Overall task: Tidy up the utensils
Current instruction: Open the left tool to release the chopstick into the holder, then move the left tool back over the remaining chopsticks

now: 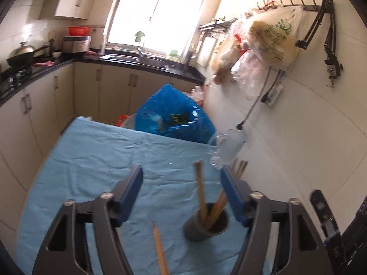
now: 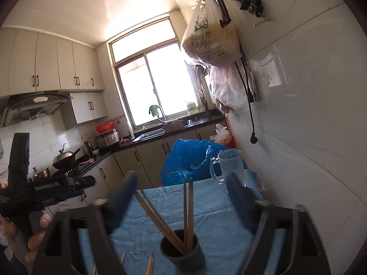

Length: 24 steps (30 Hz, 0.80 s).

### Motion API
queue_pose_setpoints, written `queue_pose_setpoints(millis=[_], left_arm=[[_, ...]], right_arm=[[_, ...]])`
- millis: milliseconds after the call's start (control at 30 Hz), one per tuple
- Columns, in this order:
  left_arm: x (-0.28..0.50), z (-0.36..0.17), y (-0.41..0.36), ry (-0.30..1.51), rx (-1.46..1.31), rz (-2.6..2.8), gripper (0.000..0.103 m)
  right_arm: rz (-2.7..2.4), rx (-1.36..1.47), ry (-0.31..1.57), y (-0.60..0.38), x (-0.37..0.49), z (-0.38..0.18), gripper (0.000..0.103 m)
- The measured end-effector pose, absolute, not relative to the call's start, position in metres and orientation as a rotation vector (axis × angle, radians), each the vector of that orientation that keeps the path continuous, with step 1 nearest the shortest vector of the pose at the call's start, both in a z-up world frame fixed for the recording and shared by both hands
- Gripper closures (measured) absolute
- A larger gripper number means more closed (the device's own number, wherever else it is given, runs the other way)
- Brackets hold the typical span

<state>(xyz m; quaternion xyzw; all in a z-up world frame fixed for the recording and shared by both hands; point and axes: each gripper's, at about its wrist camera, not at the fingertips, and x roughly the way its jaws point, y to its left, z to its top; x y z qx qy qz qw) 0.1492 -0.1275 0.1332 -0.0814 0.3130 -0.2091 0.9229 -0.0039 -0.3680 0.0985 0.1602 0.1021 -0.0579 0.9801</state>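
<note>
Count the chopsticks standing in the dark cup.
4 chopsticks stand in the dark cup: two lean left, two stand near upright at the right side. More loose ones lie on the blue cloth, partly cut off.

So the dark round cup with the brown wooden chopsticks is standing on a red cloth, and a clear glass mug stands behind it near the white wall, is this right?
Not quite. The cloth is light blue, not red, as the right wrist view shows. The rest holds: the dark round cup holds brown wooden chopsticks, and the clear glass mug stands behind it near the white wall.

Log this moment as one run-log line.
left gripper: open | right gripper: open | chopsticks: in dark cup | loose chopsticks: on blue cloth
</note>
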Motion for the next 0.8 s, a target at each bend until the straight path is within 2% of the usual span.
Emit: queue_pose_setpoints(millis=[33, 167, 533, 800], left_arm=[[0.143, 0.13, -0.116, 0.644, -0.153, -0.41, 0.031], [0.126, 0.113, -0.075, 0.669, -0.132, -0.351, 0.018], [0.118, 0.009, 0.016, 0.899, -0.104, -0.14, 0.017], [0.14, -0.049, 0.026, 1.033, -0.105, -0.094, 0.017]], right_arm=[[-0.113, 0.319, 0.211, -0.363, -0.008, 0.095, 0.001], [-0.078, 0.276, 0.293, -0.341, -0.008, 0.078, 0.0], [0.037, 0.246, 0.481, -0.295, 0.01, 0.026, 0.0], [0.067, 0.229, 0.546, -0.279, 0.018, 0.01, 0.0]])
